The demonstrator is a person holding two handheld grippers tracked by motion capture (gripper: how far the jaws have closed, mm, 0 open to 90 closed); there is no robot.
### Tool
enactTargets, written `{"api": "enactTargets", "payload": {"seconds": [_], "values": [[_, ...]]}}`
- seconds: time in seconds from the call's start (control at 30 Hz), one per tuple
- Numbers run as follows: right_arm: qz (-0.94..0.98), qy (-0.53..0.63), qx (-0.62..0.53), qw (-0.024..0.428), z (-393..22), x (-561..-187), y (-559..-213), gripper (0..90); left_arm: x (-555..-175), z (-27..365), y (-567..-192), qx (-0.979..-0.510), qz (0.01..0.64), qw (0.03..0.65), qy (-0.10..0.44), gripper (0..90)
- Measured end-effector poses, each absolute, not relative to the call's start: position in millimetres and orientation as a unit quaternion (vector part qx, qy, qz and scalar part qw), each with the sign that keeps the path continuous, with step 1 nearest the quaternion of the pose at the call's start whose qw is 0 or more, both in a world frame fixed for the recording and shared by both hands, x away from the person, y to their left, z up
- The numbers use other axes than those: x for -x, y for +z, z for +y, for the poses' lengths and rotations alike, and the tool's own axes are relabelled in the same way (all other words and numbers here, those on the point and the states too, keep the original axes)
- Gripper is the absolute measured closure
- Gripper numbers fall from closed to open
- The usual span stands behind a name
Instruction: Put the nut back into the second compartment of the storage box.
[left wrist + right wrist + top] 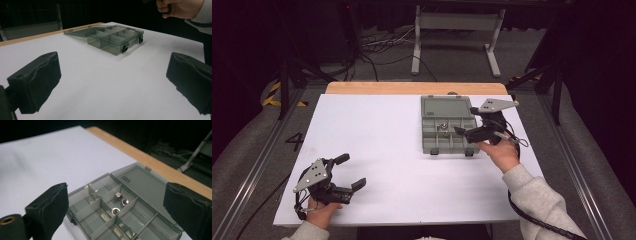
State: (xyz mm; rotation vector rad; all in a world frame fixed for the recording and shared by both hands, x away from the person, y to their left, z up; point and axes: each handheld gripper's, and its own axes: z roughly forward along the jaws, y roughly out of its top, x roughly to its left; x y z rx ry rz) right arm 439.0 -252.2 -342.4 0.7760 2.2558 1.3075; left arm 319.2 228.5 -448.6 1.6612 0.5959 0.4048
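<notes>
A flat white sheet [402,150] covers the table; a strip of bare wood [412,88] shows along its far edge.

On the far right part of the sheet lies a shallow organiser box [447,132] of smoky, translucent grey plastic. Its hinged lid [446,106] is folded fully open and lies flat on the far side of the tray. Thin partition walls divide the tray into rectangular compartments. Two dark latches [125,47] sit on the near wall.

In the right gripper view, one middle compartment holds small bright metal parts: a hexagonal nut [118,196] standing on edge, a second nut [124,201] lying flat beside it, and a ring-shaped piece [115,210] against the partition. Pale objects in the nearer compartments are too blurred to identify.

The right gripper [467,122] is held over the right side of the tray by the right hand [498,152]. Its black, matte jaws are spread wide, holding nothing.

The left gripper [350,172] rests low at the near left of the sheet, well apart from the box. Its jaws are likewise spread wide with bare sheet between them. A grey three-cornered plate [312,175] tops it.
</notes>
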Motion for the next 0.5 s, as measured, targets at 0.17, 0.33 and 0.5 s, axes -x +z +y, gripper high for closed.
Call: {"api": "enactTargets", "payload": {"seconds": [0.17, 0.33, 0.5], "values": [[0.768, 0.534, -0.258, 0.242, -276, -410, -350, 5.3, -319, 228, -448, -0.722, 0.260, 0.617, 0.174, 0.3], [0.731, 0.585, -0.251, 0.247, -296, -390, -362, 4.6, -320, 227, -448, -0.725, 0.255, 0.615, 0.175, 0.3], [0.715, 0.602, -0.239, 0.264, -306, -373, -374, 3.8, -320, 227, -448, -0.722, 0.254, 0.619, 0.175, 0.3]]}}
